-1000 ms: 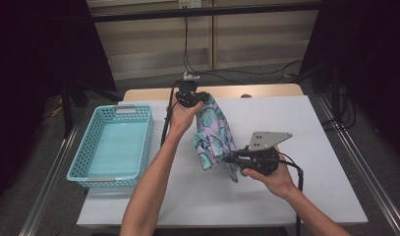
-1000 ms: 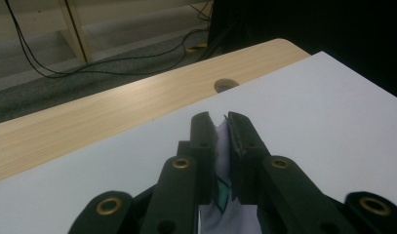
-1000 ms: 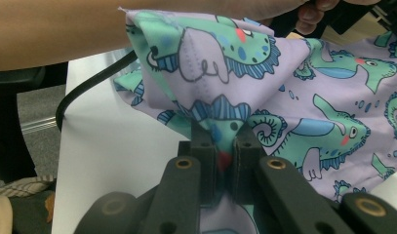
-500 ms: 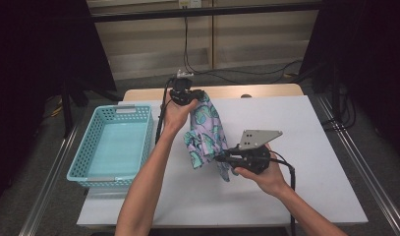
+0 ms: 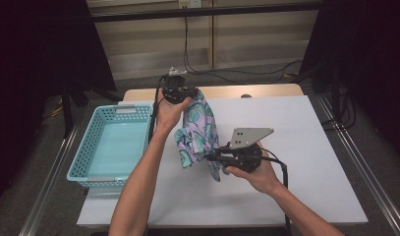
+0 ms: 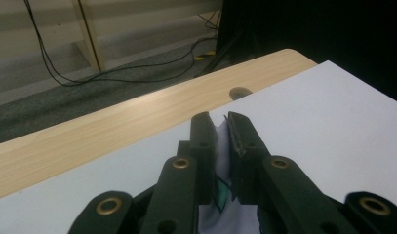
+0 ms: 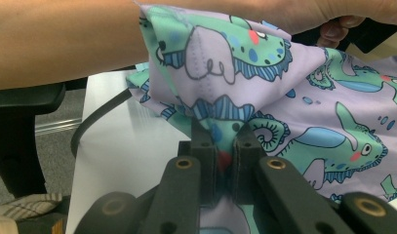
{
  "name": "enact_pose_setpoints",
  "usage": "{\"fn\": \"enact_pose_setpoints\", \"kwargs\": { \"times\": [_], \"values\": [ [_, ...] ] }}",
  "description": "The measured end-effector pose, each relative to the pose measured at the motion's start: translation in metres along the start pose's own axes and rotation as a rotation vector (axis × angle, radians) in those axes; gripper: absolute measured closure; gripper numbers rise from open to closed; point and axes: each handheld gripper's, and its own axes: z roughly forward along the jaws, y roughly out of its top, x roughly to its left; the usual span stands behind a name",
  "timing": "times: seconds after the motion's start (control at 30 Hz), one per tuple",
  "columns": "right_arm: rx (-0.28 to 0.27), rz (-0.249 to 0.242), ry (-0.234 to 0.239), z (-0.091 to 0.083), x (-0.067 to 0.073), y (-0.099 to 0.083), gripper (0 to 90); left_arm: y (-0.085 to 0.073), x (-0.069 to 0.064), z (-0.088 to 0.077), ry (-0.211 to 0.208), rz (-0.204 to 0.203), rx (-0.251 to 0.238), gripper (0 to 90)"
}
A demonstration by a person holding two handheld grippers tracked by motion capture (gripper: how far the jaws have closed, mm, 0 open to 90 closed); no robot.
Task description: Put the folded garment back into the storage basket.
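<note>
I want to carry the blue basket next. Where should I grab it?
Grab the basket by its top rim, best at the flat solid tab in the middle of a short end. The walls are open lattice, so jaws could slip through there. It stands upright with its mouth open at the table's left edge, so come down from above. Both grippers are shut on the dinosaur-print cloth, so one must let go first.

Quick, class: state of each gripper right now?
Left gripper: shut on the patterned cloth.
Right gripper: shut on the patterned cloth.
</note>
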Motion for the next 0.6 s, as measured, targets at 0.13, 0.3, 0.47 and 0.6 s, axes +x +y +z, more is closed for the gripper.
{"fn": "enact_pose_setpoints", "kwargs": {
  "times": [0.13, 0.3, 0.47, 0.6],
  "values": [
    [-0.002, -0.001, 0.012, 0.007, 0.001, 0.001, 84.0, -0.001, 0.006, -0.006, 0.012, -0.003, -0.006, 82.1],
    [-0.009, -0.006, 0.022, 0.012, 0.003, 0.006, 84.0, 0.000, 0.009, -0.011, 0.012, 0.009, -0.009, 82.1],
    [-0.019, -0.012, 0.032, 0.016, 0.004, 0.011, 84.0, 0.003, 0.015, -0.019, 0.024, 0.006, -0.010, 82.1],
    [-0.032, -0.016, 0.046, 0.022, 0.004, 0.017, 84.0, 0.005, 0.022, -0.027, 0.028, 0.004, -0.009, 82.1]
  ]
}}
